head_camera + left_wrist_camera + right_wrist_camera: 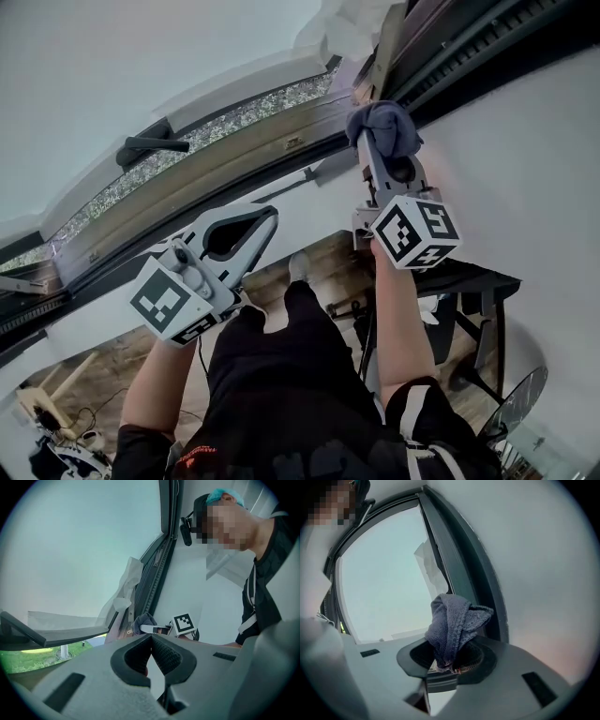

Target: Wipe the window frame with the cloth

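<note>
Cloth (pixel 457 620) clamped in right gripper (pixel 447 665) beside window frame (pixel 457 559); left gripper (pixel 151 639) closed, empty.

The cloth (pixel 384 125) in the right gripper (pixel 379 150) sits beside the window frame (pixel 225 171).

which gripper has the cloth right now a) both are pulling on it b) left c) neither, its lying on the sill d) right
d: the blue-grey cloth sticks up from between the shut jaws of the right gripper, close to the window frame, while the left gripper has its jaws together with nothing between them.
</note>
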